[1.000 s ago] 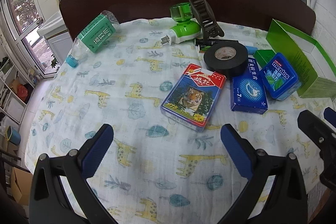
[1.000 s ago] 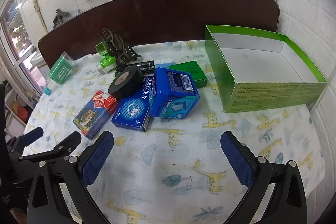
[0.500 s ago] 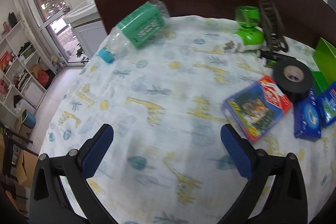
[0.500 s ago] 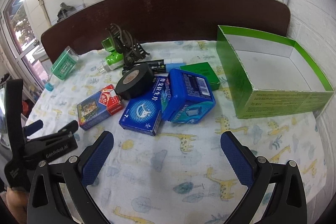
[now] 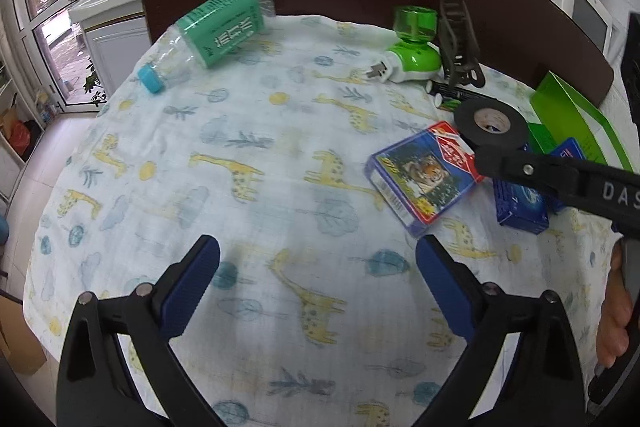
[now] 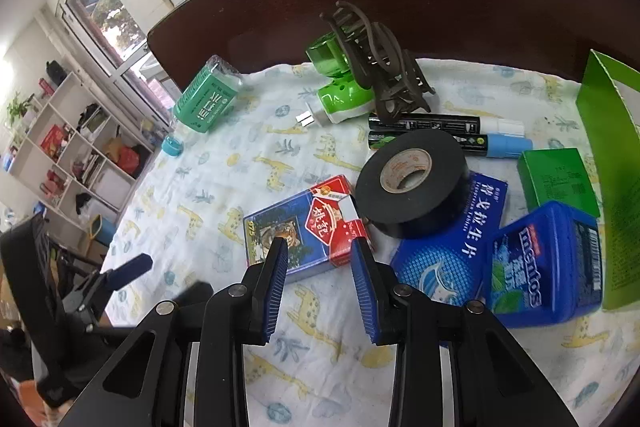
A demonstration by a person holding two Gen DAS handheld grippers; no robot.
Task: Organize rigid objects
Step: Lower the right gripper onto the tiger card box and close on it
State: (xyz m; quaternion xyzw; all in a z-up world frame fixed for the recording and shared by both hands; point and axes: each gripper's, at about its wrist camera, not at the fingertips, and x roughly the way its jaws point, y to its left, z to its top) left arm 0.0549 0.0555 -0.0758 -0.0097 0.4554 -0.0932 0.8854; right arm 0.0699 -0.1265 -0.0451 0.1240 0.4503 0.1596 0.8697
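Card box (image 6: 304,227), blue w/ tiger picture and red flap, is lying flat on the giraffe-print cloth (image 5: 256,187) over the counter, long axis running diagonally, red end toward the black tape roll (image 6: 412,183). Right hand-held gripper (image 6: 320,287) is sitting narrow at its near edge, possibly touching. Left hand-held gripper (image 5: 318,291) is hovering wide, nothing between its fingers.

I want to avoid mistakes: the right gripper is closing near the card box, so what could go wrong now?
The right gripper is narrowed around the card box, perhaps gripping only its near edge, so it may slip. The black tape roll touches that box and could shift when it lifts.
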